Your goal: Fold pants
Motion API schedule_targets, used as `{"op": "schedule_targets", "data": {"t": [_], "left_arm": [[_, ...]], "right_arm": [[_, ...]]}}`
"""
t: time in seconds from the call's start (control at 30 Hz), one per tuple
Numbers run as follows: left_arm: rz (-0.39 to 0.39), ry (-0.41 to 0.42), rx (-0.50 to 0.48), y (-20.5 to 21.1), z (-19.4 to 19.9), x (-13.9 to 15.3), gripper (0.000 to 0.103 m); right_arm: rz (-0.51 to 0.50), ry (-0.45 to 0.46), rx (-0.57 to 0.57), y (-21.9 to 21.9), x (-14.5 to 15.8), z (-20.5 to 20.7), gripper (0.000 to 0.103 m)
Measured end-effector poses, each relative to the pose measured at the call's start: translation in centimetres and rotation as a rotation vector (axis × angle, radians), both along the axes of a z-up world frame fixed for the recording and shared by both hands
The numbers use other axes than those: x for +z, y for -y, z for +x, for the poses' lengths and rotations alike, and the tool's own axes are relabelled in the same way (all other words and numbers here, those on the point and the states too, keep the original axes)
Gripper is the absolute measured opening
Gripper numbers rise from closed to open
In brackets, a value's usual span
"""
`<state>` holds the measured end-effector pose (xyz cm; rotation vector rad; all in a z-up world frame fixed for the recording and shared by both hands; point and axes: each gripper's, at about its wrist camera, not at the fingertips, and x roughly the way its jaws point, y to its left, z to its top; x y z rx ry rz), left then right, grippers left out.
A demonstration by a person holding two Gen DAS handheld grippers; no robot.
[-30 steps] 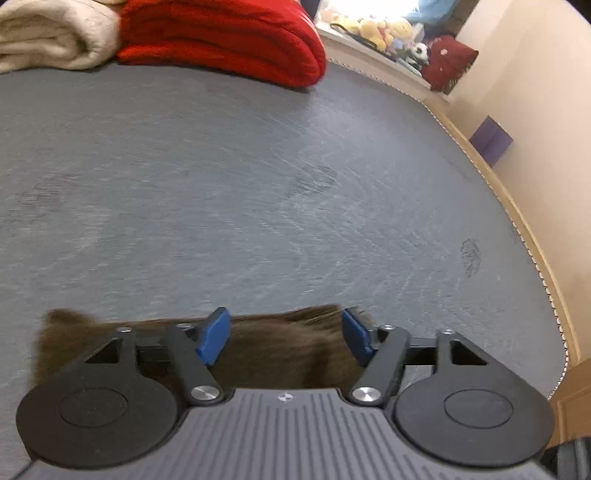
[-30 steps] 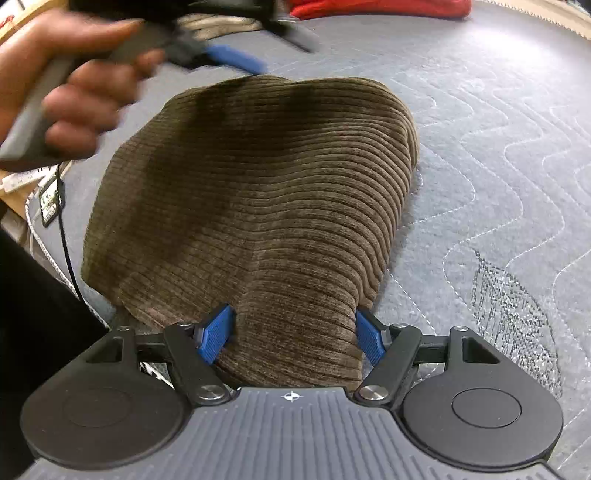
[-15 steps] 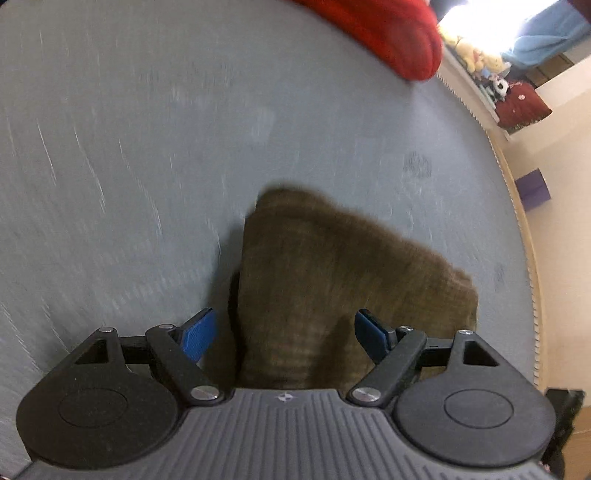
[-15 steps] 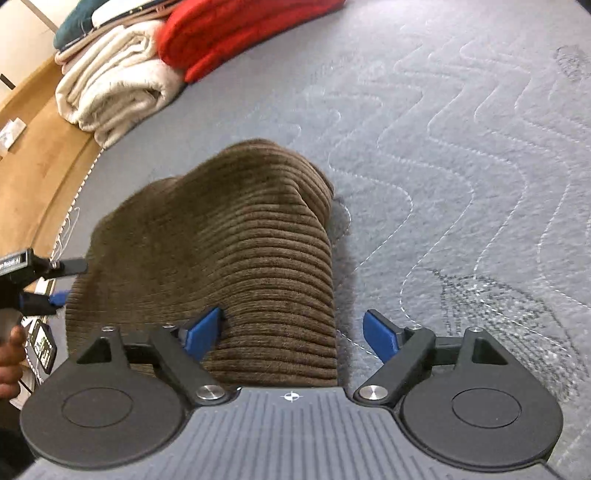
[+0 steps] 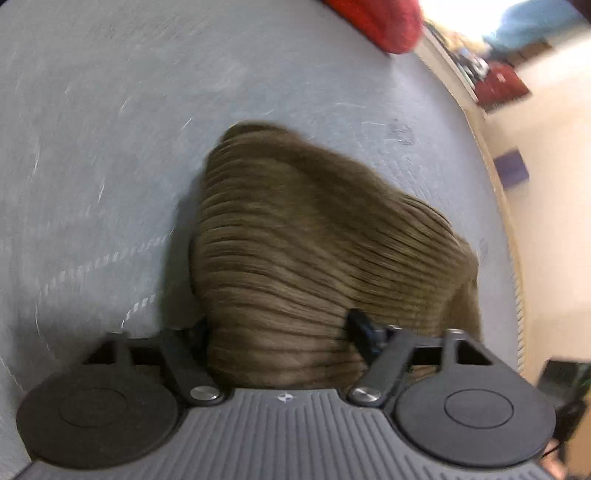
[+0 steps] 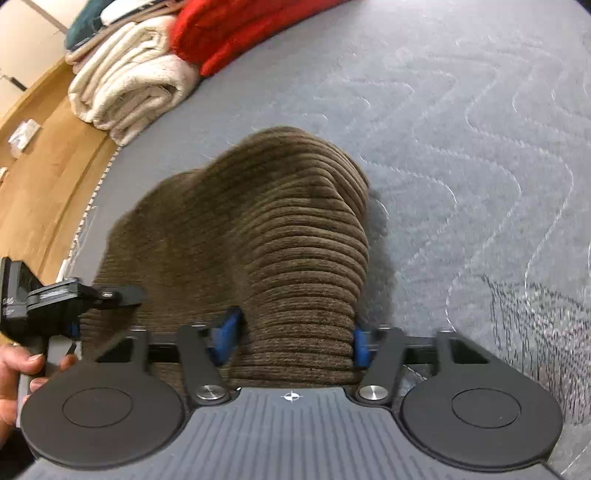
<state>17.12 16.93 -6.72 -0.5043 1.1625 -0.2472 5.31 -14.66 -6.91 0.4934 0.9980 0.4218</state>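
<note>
Both grippers, left and right, have closed onto pants; bulky fold may slip, unfolding.

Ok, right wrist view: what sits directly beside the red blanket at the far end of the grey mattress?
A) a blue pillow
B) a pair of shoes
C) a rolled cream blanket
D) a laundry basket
C: a rolled cream blanket lies against the red blanket on the grey mattress, beyond the brown corduroy pants.
</note>
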Motion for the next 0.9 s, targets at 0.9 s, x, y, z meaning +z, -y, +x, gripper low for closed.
{"op": "schedule_targets", "data": {"t": [0.9], "left_arm": [[0.208, 0.411, -0.169, 21.2, 5.9, 8.7, 0.044]], "right_arm": [[-0.135, 0.162, -0.368, 17.9, 5.4, 7.9, 0.051]]}}
